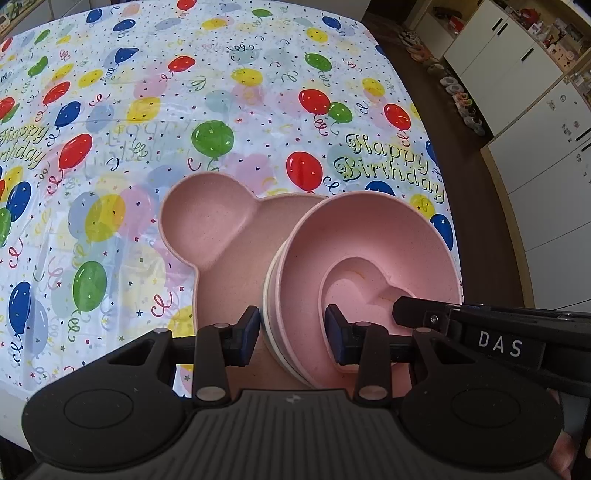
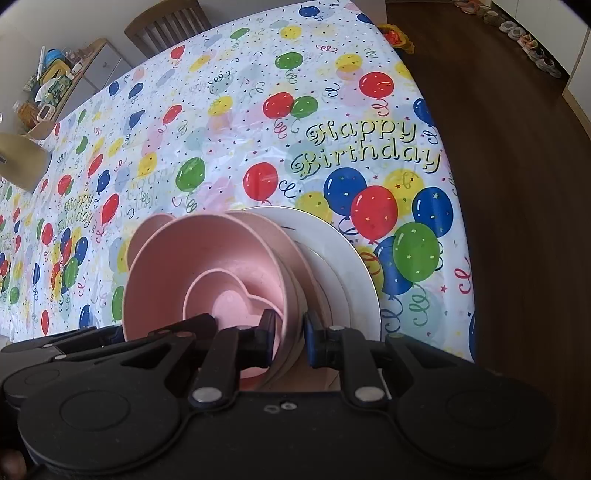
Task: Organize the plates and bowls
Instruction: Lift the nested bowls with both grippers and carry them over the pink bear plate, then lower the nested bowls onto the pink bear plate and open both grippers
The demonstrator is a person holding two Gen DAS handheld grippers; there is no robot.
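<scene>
Stacked bowls gripped over a pink plate

The bowls' (image 1: 365, 243) rim is straddled by the left gripper (image 1: 291, 330); a heart-shaped dish (image 1: 364, 286) is nested inside.

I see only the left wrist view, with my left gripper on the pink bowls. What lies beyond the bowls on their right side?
Observer: A white plate lies just beyond the pink bowls, partly hidden by them.
Operator: How does the right gripper hold?
Observer: The right gripper clamps the bowls' near rim, one finger inside, one outside.
Operator: Anything past the table?
Observer: A wooden chair stands at its far end.
</scene>
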